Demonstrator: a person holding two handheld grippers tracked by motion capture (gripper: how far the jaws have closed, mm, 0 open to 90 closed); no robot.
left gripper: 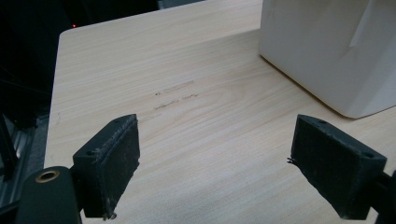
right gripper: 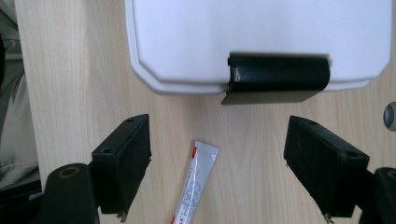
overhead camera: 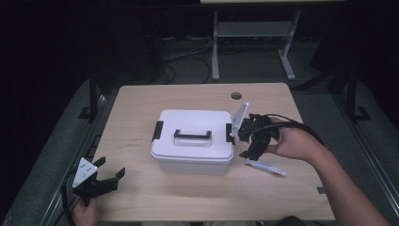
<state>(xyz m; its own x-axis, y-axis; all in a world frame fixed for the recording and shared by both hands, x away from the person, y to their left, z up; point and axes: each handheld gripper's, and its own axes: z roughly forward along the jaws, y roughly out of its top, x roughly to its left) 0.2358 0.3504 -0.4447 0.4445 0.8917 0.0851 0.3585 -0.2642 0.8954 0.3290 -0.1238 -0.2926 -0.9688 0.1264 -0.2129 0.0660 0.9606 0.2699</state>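
A white lidded box (overhead camera: pixel 194 140) with a black carry handle (overhead camera: pixel 192 135) and a black latch on each end sits mid-table. My right gripper (overhead camera: pixel 250 141) hovers open just off the box's right end, jaws spread wide, facing the right latch (right gripper: pixel 275 77). A small white tube (overhead camera: pixel 265 167) lies on the table below that gripper; in the right gripper view the tube (right gripper: pixel 195 184) sits between the jaws. My left gripper (overhead camera: pixel 107 176) rests open near the table's front left corner, apart from the box (left gripper: pixel 331 51), with nothing between its jaws.
The light wooden table (overhead camera: pixel 141 103) has a round cable hole (overhead camera: pixel 236 95) at the back. A second desk's white legs (overhead camera: pixel 215 47) stand on the floor beyond. Bare tabletop stretches left of and behind the box.
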